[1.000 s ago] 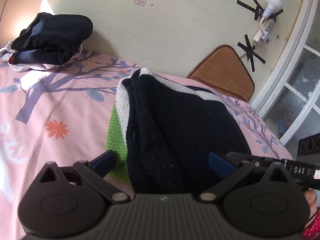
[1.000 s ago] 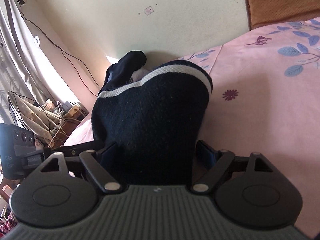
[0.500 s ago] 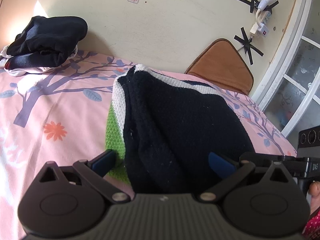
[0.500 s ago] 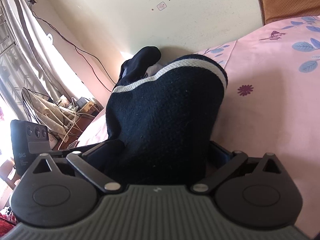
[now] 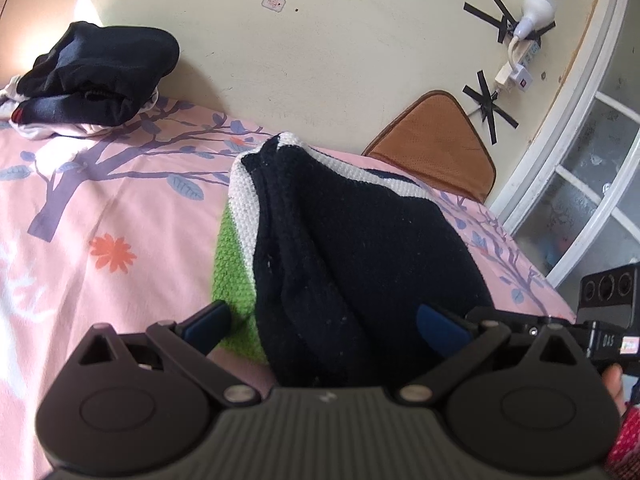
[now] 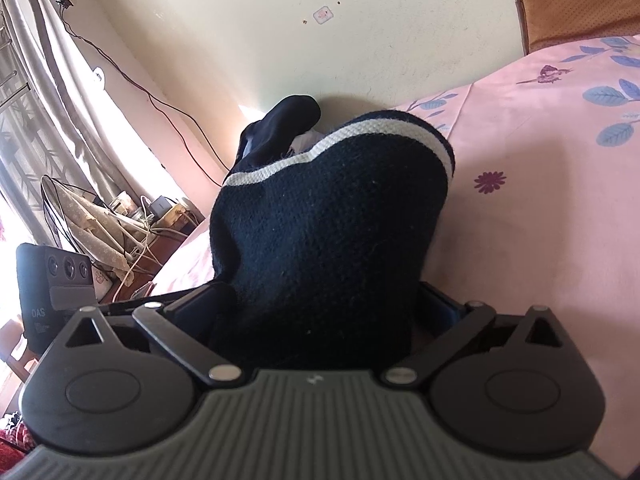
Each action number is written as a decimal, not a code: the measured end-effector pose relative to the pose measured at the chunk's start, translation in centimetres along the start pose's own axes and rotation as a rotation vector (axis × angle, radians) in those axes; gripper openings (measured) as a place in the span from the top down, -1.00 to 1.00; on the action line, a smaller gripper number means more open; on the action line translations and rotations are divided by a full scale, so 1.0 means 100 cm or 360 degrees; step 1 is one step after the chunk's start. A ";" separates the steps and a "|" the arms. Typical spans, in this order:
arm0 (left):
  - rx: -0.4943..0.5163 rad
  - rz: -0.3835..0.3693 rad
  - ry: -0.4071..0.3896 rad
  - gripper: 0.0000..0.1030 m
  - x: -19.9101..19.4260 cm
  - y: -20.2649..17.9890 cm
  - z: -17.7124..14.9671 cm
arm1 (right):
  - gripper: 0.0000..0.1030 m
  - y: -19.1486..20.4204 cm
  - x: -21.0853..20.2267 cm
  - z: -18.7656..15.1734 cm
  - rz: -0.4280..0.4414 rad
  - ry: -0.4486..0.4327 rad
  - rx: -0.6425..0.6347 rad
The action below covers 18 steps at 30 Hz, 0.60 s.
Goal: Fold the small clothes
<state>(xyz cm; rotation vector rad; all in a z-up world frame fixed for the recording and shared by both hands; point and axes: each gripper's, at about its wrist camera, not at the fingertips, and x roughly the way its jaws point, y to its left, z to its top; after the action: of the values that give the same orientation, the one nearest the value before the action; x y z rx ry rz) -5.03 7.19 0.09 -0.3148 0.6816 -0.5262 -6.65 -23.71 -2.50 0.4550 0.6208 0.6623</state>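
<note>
Your right gripper (image 6: 320, 316) has spread wide; the black knit garment (image 6: 332, 232) lies loose between its fingers, gripper tilted slightly downward over the bed (image 6: 540, 200).

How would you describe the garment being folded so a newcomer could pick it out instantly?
On the pink floral bedsheet, look just ahead of the left gripper. The black knit garment lies bunched there between its spread fingers. Its white band and green panel set it apart from the plain dark clothes pile by the wall.
</note>
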 end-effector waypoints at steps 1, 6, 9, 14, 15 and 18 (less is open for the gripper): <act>-0.0051 -0.0040 -0.0007 -1.00 -0.002 0.006 0.000 | -1.00 0.000 0.000 0.000 0.0002 -0.0001 0.0003; -0.0286 -0.0211 -0.0040 -1.00 -0.007 0.030 0.002 | -1.00 -0.002 -0.003 0.000 0.0012 -0.0019 0.0034; -0.0257 -0.0176 -0.0032 -1.00 -0.004 0.025 0.003 | -1.00 -0.002 -0.003 0.001 0.0016 -0.0023 0.0045; -0.0216 -0.0116 0.0030 -1.00 0.001 0.012 0.008 | -1.00 -0.005 -0.005 0.003 -0.0006 -0.0029 0.0071; -0.0249 -0.0142 0.0048 -1.00 0.003 0.014 0.009 | -1.00 -0.005 -0.004 0.004 -0.0012 -0.0019 0.0069; -0.0303 -0.0162 0.0082 -1.00 0.013 0.018 0.015 | -0.96 -0.002 0.006 0.011 -0.0037 0.0020 0.0038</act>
<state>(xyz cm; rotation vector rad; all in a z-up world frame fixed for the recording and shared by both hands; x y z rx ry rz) -2.58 8.10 -0.25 -0.5178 0.7705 -0.5692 -5.51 -23.67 -2.05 0.4656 0.6454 0.6369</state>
